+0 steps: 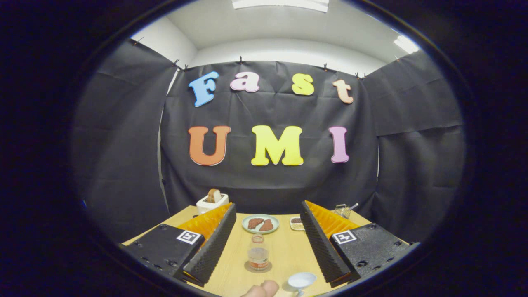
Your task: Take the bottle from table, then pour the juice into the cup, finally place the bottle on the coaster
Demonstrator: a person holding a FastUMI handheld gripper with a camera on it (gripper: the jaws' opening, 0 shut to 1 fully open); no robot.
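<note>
Standing wide apart with nothing between its fingers, the gripper hovers above the worktop. The bottle sits upright on a round coaster, between and just ahead of the fingers, cap off by the look of it. The cup lies nearer, to the bottle's right. Judgement: either the start or the end of the task; contents of bottle and cup are too small to read. If the start, next move needs a level advance and squeeze on the bottle body. A fingertip pokes in, cut off. Beyond: plate, toaster.
</note>
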